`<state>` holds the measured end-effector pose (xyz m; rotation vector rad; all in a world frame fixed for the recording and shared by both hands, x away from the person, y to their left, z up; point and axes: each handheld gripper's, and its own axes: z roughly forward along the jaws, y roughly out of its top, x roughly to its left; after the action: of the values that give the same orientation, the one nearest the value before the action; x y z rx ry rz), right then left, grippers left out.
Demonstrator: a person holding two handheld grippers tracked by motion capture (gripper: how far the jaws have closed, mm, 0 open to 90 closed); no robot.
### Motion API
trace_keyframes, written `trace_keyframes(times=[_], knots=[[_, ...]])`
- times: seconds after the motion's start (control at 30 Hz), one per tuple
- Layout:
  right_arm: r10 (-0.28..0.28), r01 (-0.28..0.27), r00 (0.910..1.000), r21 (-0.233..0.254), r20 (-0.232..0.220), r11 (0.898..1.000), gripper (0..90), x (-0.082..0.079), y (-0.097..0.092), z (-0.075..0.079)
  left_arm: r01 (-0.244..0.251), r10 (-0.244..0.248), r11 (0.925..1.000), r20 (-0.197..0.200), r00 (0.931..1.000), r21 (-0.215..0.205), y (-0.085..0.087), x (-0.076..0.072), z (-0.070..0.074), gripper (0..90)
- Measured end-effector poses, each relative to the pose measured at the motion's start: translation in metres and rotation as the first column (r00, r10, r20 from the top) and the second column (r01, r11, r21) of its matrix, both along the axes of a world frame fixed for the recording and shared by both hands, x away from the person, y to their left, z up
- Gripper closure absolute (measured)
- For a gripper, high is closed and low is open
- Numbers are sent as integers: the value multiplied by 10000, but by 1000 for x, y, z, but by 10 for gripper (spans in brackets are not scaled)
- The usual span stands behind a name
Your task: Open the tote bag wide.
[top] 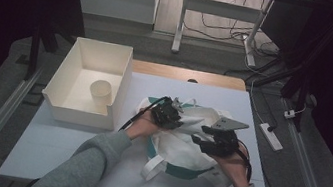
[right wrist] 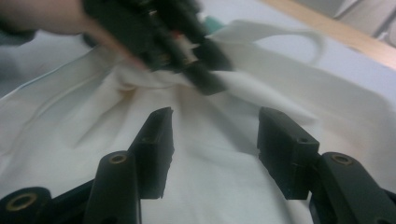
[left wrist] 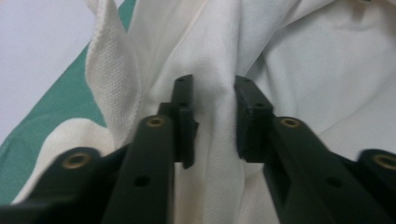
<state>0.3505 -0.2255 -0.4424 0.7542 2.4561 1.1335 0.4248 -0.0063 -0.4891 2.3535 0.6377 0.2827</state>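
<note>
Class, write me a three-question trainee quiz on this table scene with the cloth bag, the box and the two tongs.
1. True or false: a fold of the white cloth bag lies between the jaws of the left tongs.
2. What stands inside the white box? A) a cup B) a spoon C) a bottle
3. Fill in: the trim along the bag's edge is ___.

Key:
1. True.
2. A, the cup.
3. Green; the right tongs hang open over the bag.
</note>
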Motion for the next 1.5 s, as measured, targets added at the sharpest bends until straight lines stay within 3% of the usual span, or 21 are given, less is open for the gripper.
trace_keyframes(times=[0.03,0.13,0.2,0.23,0.33,0.37,0.57,0.77,0.83,0.93,1.07,1.5], knots=[[339,-342,9993,-221,-149,9992,454,-2,10,-3,-8,8,10000,-22,10000,25,0,1,-1,802],[559,-569,9982,-559,-199,9968,453,-2,19,-7,-5,6,10000,-63,10000,18,1,2,-2,835],[637,-661,9976,-1036,-266,9924,445,-1,28,-12,-47,47,10000,-111,9999,-34,1,2,-2,846],[554,-622,9972,-1455,-504,9874,424,4,35,-21,-56,54,9999,-162,9999,-121,2,2,-2,854],[475,-583,9959,-1458,-764,9876,423,9,40,-30,-89,84,9997,-229,9997,-216,3,2,-3,859],[572,-719,9924,-1361,-1094,9881,422,14,45,-37,-95,90,9997,-223,9997,-220,3,2,-3,860],[475,-716,9888,-1712,-1412,9826,425,21,54,-51,-143,138,9996,-191,9997,-253,4,1,-2,860],[538,-934,9789,-1976,-1970,9758,625,20,57,-59,-123,117,9995,-186,9998,-305,5,1,0,860],[531,-933,9785,-1985,-1991,9756,654,20,57,-60,-127,121,9994,-209,9997,-314,5,1,0,861],[532,-908,9799,-1922,-1925,9771,782,19,56,-60,-147,139,9992,-214,9997,-369,6,1,1,861],[575,-926,9822,-1948,-1788,9765,857,17,56,-60,-189,181,9990,-216,9996,-397,6,1,1,862],[1076,-1286,9878,-2001,-1123,9713,886,4,59,-49,-380,384,9956,24,9993,-856,14,-2,13,870]])
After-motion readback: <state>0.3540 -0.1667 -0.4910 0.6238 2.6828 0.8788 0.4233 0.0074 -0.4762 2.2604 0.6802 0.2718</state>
